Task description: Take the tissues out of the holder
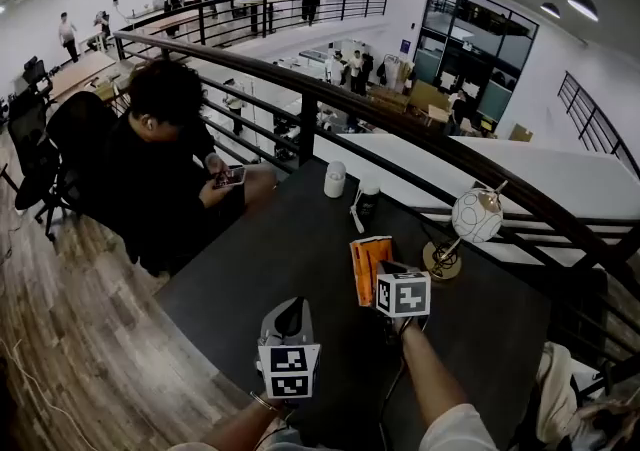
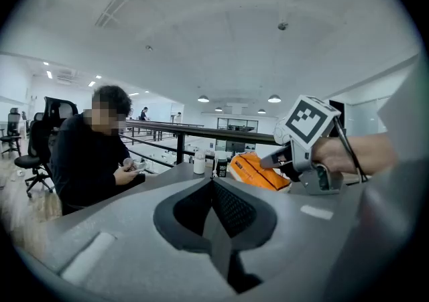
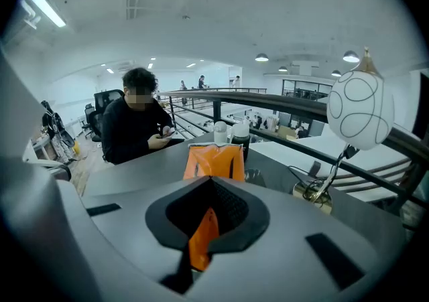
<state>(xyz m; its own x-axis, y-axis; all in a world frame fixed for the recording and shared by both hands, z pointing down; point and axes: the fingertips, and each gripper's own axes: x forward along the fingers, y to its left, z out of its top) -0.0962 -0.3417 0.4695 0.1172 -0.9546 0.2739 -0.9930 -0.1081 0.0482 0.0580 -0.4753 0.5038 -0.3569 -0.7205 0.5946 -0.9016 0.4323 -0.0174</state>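
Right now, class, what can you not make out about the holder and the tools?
- Tissues: none show; the orange holder hides its inside, all views.
- Strip in the shut right tool: flap or tissue? The tool's body covers where it joins, right gripper view.
- Holder's near end: head view, behind the tool's cube.
- Bottle label: too small, head view.

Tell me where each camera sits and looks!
Head view: on the person's head, facing steeply down at the dark table; forearms, left gripper and right gripper show.
Left gripper view: on the left gripper, facing the right gripper and orange pack; its shut fingers show.
Right gripper view: on the right gripper, facing the lamp; its fingers pinch the orange pack.
Shared: all see the orange pack.
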